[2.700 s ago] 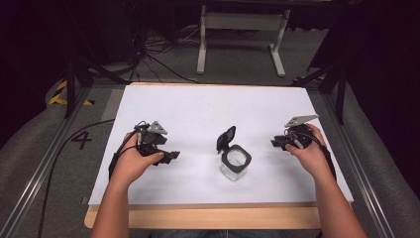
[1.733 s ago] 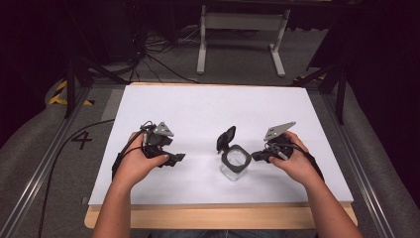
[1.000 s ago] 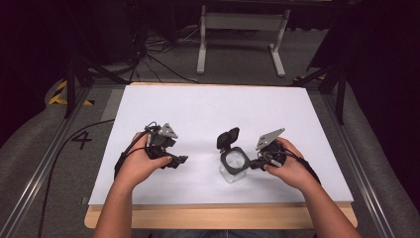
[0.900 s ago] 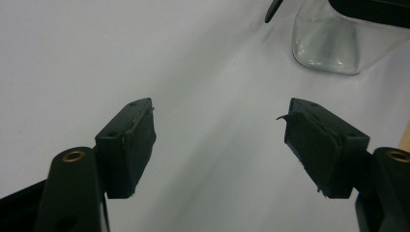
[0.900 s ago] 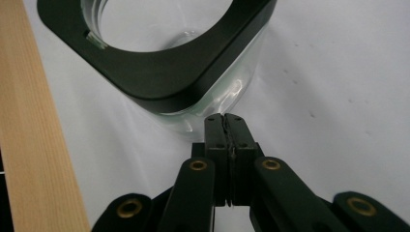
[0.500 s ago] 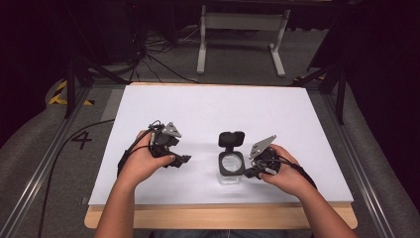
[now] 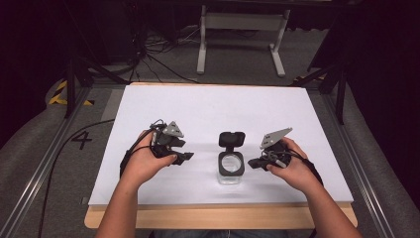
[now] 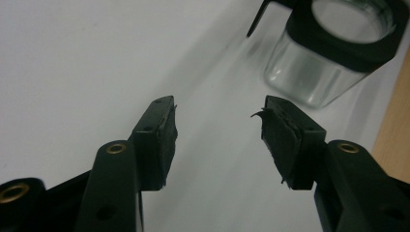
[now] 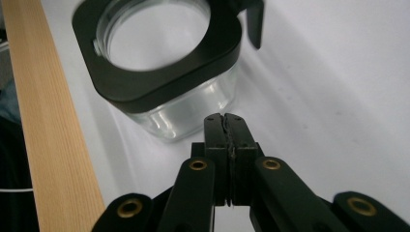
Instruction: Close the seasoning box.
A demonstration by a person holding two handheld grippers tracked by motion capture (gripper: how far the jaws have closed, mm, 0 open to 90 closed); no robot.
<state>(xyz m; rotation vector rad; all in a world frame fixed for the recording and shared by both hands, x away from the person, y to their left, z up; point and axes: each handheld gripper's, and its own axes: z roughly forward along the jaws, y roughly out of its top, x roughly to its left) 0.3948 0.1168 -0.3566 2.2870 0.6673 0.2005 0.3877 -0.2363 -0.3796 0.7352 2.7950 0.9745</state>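
Note:
A clear glass jar [image 7: 231,168] with a black square collar stands near the front middle of the white board [image 7: 218,106]. Its black lid [image 7: 232,139] is flipped open behind it. My left gripper [image 7: 186,157] sits to the jar's left and points at it. Its jaws have just been closing, and they stand apart with nothing between them [image 8: 217,108]; the jar [image 8: 333,53] lies ahead of them at the upper right. My right gripper [image 7: 250,162] is shut and empty just right of the jar. Its joined tips [image 9: 225,118] are close to the jar's glass wall [image 9: 193,108]; contact is unclear.
A wooden table edge [image 7: 223,218] runs along the front of the board. Metal rails [image 7: 44,173] flank both sides. A grey stand [image 7: 240,29] and several cables [image 7: 148,54] lie on the floor behind the table.
My right hand has come left from the board's right side to the jar. The jar's lid has swung from tilted to lying squarely behind the jar. My left hand drifted slightly right.

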